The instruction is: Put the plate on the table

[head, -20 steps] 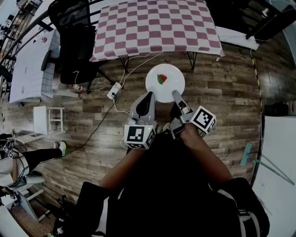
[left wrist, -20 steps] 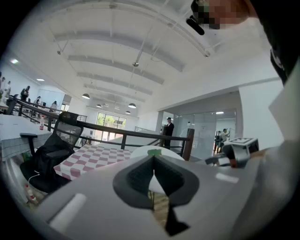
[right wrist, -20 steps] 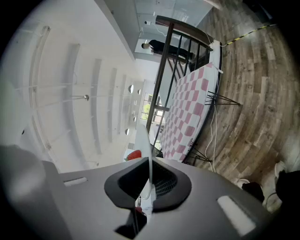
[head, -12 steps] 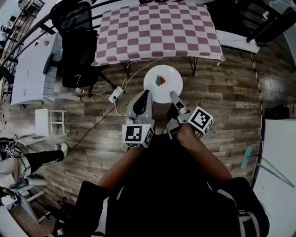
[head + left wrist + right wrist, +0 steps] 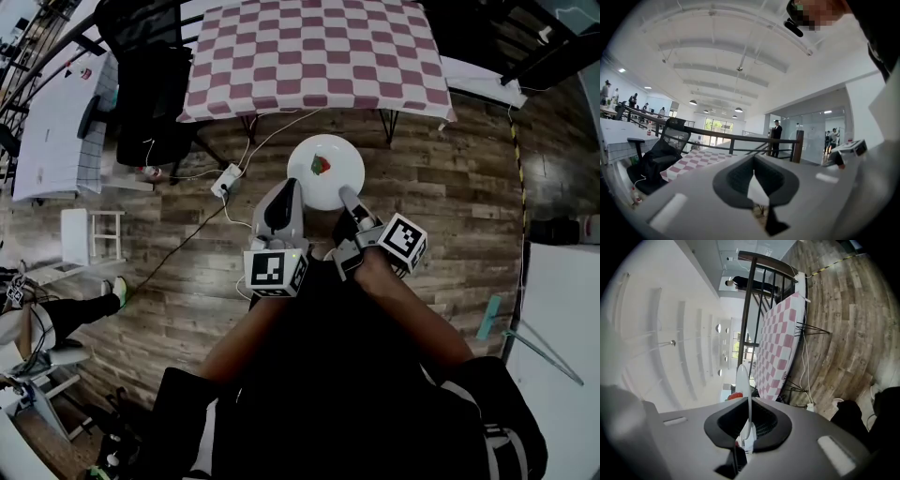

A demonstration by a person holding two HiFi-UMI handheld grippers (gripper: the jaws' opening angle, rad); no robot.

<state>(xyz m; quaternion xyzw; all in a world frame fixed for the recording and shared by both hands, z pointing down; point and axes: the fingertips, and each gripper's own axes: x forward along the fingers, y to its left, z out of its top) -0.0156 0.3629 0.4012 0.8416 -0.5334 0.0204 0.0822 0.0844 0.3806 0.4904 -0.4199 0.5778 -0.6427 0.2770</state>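
Observation:
A white plate point(image 5: 339, 183) carrying a small red and green piece of food point(image 5: 321, 166) hangs over the wooden floor, just short of the red-and-white checked table point(image 5: 319, 56). My right gripper point(image 5: 343, 194) is shut on the plate's near rim. In the right gripper view the plate point(image 5: 742, 380) shows edge-on between the pads, with the food point(image 5: 735, 395) to its left. My left gripper point(image 5: 297, 185) is shut and reaches to the plate's left edge; whether it touches I cannot tell. In the left gripper view its jaws point(image 5: 754, 176) stand together, facing the table point(image 5: 698, 159).
A black office chair point(image 5: 155, 89) stands left of the checked table. A white power strip point(image 5: 223, 185) with cables lies on the floor near the plate. A white desk point(image 5: 56, 131) and a small white stand point(image 5: 80, 234) are at the left. A railing point(image 5: 740, 138) runs behind the table.
Both grippers and the plate sit slightly higher and further left in the head view. The right gripper's hold on the plate is the same.

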